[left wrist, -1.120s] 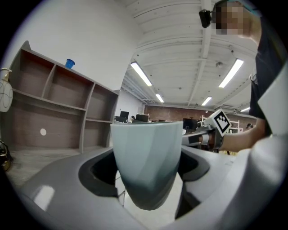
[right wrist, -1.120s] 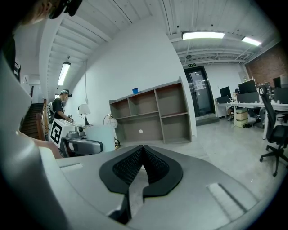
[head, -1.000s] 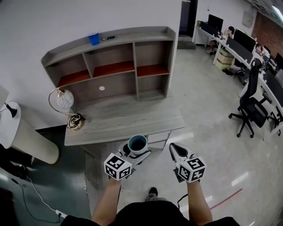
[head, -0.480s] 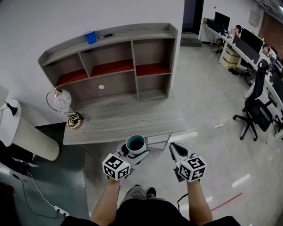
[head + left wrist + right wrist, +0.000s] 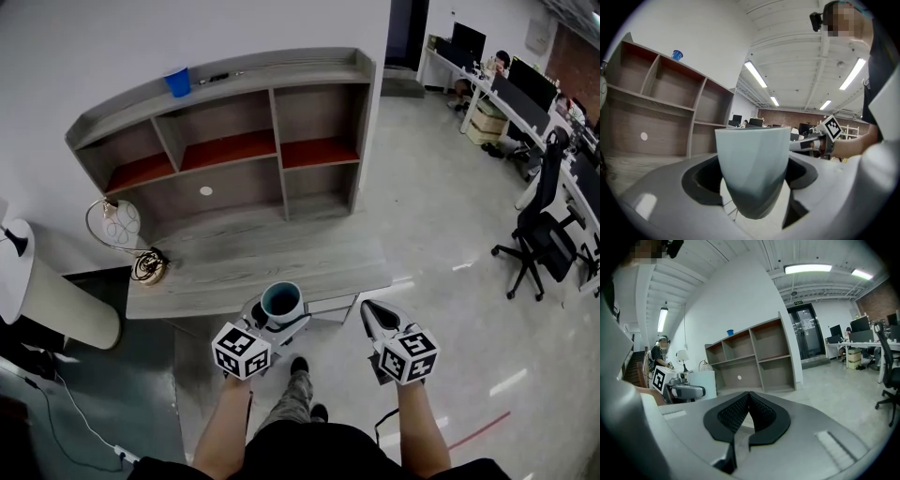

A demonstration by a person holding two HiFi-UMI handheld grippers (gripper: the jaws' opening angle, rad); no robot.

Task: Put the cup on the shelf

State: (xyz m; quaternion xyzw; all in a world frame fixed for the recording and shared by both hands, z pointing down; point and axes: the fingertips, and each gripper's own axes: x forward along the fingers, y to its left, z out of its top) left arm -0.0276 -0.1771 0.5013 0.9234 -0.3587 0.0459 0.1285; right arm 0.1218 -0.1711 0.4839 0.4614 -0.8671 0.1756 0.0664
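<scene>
l gripper [image 5: 275,322] grips 1 pale cup [image 5: 281,301], r gripper [image 5: 370,311] clenched empty, 1 blue cup [image 5: 177,82] atop shelf [image 5: 281,76].

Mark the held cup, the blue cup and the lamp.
held cup [image 5: 281,301], head view, dark inside
blue cup [image 5: 177,82], head view, side wall
lamp [image 5: 119,223], head view, white shade
</scene>
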